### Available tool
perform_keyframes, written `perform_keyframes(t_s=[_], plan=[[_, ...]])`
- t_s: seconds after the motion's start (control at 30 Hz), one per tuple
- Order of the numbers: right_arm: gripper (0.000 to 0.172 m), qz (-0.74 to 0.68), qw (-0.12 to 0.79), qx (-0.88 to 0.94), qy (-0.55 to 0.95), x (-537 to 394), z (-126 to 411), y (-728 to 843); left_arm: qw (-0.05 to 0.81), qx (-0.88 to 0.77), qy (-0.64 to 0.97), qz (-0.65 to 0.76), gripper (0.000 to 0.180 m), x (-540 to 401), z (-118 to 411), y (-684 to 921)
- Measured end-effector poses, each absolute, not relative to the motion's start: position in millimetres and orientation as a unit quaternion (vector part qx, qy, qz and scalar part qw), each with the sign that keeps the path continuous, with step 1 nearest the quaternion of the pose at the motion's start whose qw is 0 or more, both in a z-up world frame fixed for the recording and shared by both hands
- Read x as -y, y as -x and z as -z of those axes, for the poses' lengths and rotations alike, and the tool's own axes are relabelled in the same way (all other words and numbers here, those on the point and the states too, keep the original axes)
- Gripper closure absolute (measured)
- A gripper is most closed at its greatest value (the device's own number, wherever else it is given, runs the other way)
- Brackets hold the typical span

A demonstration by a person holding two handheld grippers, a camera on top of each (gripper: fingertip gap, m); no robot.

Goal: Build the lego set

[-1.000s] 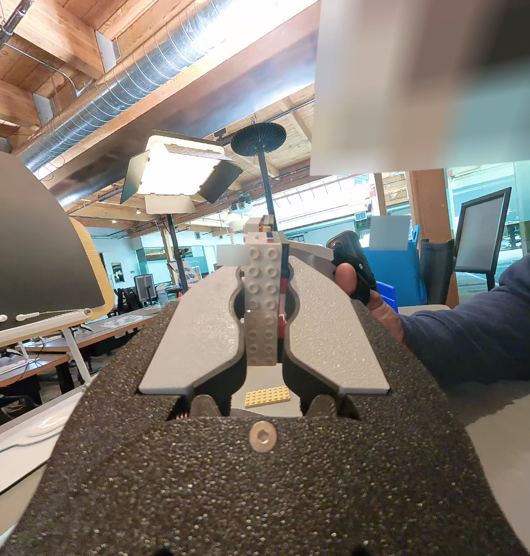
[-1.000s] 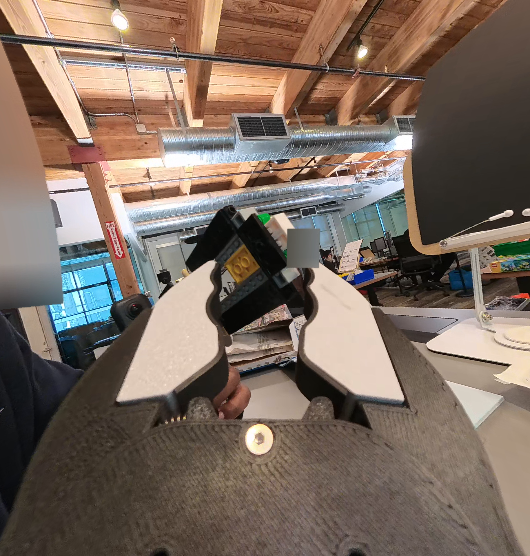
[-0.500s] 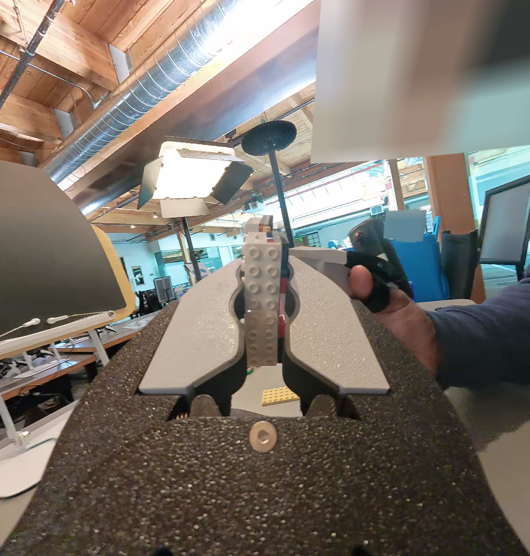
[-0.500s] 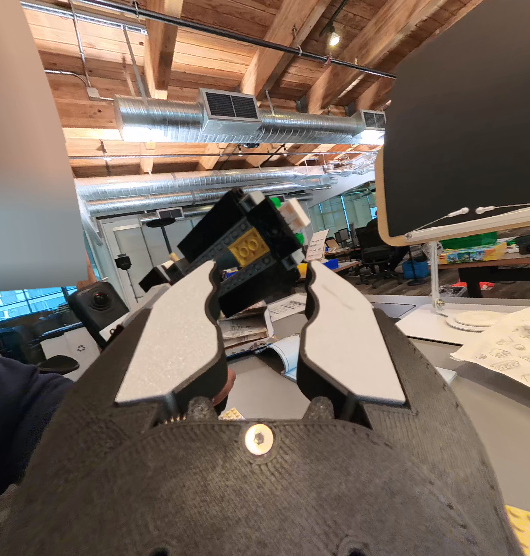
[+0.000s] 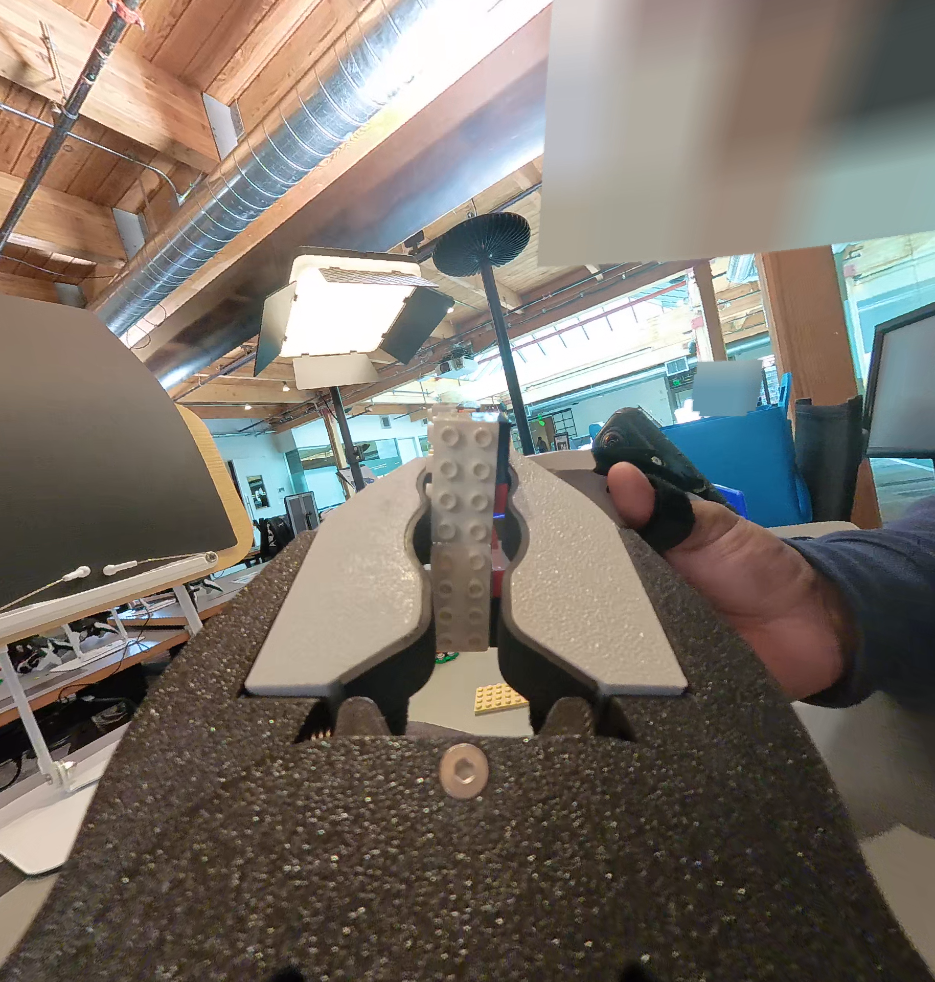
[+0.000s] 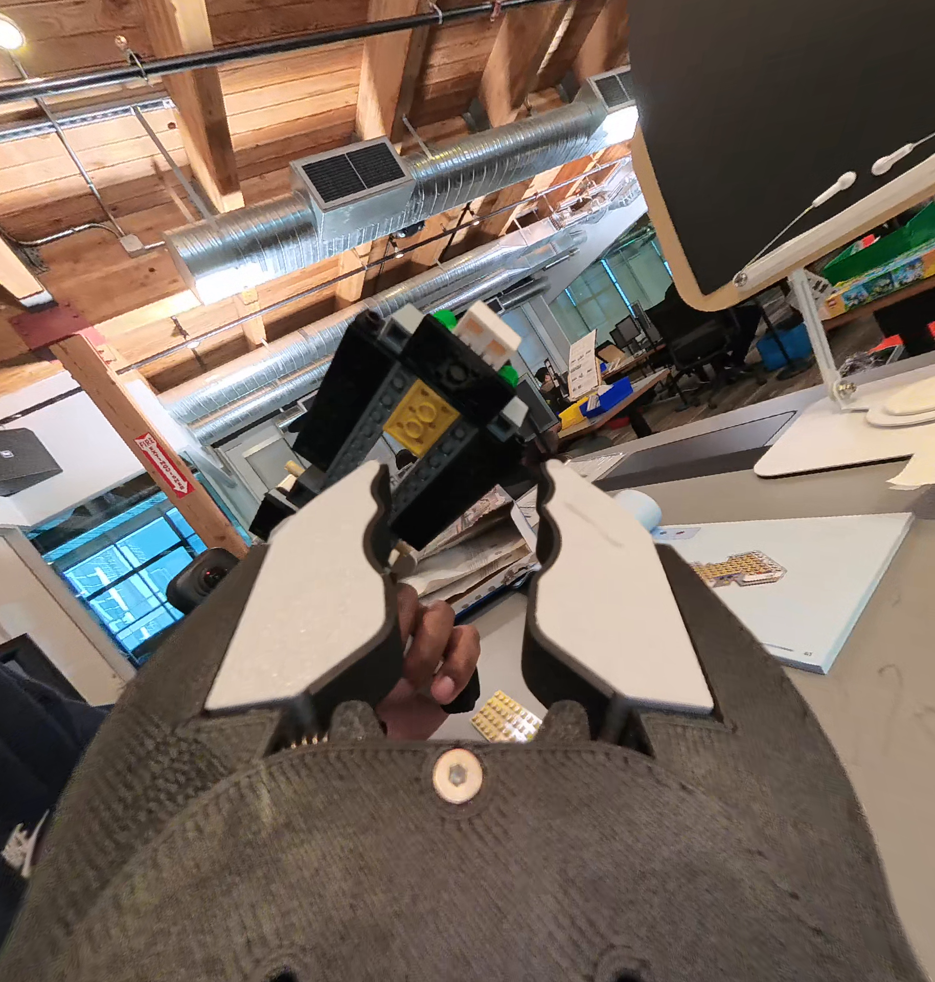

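Wooden ceiling beams and ducts span overhead. Above the grey table [image 5: 879,770], the left gripper [image 5: 468,478] pinches a brick model [image 5: 462,531]. Right gripper [image 6: 462,478] fingers stand spread around that model [image 6: 417,420].

Grey table [image 6: 853,744] with tan studded plate [image 6: 505,717], open booklet [image 6: 805,579], papers [image 6: 476,552].
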State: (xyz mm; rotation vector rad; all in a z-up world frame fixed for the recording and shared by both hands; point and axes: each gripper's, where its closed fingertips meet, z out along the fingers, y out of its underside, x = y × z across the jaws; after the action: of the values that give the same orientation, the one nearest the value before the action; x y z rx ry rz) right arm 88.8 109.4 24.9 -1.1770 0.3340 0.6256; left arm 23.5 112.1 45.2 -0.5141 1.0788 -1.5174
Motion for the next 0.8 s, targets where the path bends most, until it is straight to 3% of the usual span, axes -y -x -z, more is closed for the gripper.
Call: perform_keyframes(t_s=[0.23,0.8], plan=[[0.114,-0.362,0.778,-0.139,0.494,-107,-34,-76,0.546,-0.450,0.213,0.674,0.158,-108,-47,-20],[0.120,-0.368,0.791,-0.111,0.476,-104,-34,-77,0.516,-0.468,0.210,0.686,0.158,-101,-39,-23]])
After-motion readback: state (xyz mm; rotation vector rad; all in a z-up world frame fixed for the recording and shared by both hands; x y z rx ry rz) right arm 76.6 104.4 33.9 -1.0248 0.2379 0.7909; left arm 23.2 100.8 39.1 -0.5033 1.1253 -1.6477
